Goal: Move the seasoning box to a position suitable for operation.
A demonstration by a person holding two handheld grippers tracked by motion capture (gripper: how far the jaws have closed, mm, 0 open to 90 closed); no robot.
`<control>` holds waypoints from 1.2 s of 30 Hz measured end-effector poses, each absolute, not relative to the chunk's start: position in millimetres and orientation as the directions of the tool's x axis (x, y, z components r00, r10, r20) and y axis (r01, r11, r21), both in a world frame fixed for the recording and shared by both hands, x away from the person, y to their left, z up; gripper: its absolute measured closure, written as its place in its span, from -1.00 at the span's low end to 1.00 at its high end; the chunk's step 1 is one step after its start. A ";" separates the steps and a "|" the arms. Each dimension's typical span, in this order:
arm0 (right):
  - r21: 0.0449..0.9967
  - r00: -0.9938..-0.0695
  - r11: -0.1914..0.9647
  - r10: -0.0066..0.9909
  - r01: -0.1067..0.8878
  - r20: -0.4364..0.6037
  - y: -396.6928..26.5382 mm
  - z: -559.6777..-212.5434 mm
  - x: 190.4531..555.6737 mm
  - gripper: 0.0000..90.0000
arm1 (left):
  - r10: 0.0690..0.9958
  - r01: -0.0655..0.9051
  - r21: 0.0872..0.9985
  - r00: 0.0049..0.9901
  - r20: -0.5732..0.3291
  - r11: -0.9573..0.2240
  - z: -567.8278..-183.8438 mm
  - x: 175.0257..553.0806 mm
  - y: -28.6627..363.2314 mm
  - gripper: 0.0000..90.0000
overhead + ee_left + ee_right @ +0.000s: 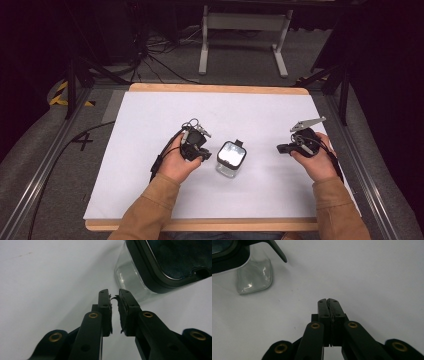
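A white board (150,165) lies on a wooden table (200,88), and a person in tan sleeves (150,210) holds a gripper in each hand. A clear glass container (230,159) with a black-rimmed lid (231,153) stands upright near the middle of the board, between the two hands.

The left gripper (204,155) lies just beside the container, on its left in the high view, with its tips pointing toward the glass. In the left gripper view the left gripper (114,298) shows its jaws parted by a narrow gap, with nothing between them; the pads (108,315) are frayed at the edges. The jaw tips stop just short of the container (130,280), and its lid (160,267) rises at the upper right.

The right gripper (281,148) is held well apart from the container, on its right in the high view, and the grey plate (307,123) on top of it tilts upward. In the right gripper view the right gripper (328,300) has its jaws clenched together, pad against pad, on nothing. They point across the bare board, and a lower corner of the container (254,277) stands at the upper left, under the dark edge of its lid (227,258).
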State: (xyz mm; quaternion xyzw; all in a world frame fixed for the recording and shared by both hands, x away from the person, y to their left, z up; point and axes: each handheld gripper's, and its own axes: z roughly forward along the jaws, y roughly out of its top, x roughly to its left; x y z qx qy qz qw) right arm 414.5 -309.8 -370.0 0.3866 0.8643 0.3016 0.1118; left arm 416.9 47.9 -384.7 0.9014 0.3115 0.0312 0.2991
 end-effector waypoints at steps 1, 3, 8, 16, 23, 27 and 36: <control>0.610 -0.675 0.515 0.737 0.603 0.045 -310.6 -370.2 414.3 1.00 | 0.576 0.541 0.558 0.807 -0.132 -0.630 -386.8 416.7 45.8 0.79; 0.609 -0.675 0.519 0.737 0.600 0.038 -311.8 -371.1 414.1 1.00 | 0.571 0.535 0.557 0.811 -0.128 -0.636 -389.2 416.8 43.8 0.79; 0.606 -0.675 0.518 0.736 0.604 0.043 -313.5 -372.8 413.8 1.00 | 0.556 0.524 0.569 0.820 -0.136 -0.634 -390.5 416.5 40.2 0.80; 0.608 -0.676 0.520 0.736 0.600 0.037 -313.7 -373.4 413.8 0.99 | 0.544 0.511 0.572 0.829 -0.131 -0.641 -390.9 414.2 35.5 0.91; 0.611 -0.684 0.527 0.729 0.591 0.033 -312.2 -373.2 413.2 0.99 | 0.532 0.499 0.564 0.838 -0.122 -0.658 -391.6 412.8 33.1 0.96; 0.609 -0.685 0.528 0.727 0.592 0.036 -311.7 -373.0 413.0 0.99 | 0.512 0.493 0.556 0.848 -0.137 -0.669 -391.1 410.5 30.5 0.97; 0.612 -0.686 0.529 0.727 0.588 0.030 -312.3 -372.2 412.8 0.98 | 0.482 0.476 0.511 0.866 -0.131 -0.716 -391.2 404.0 22.3 0.96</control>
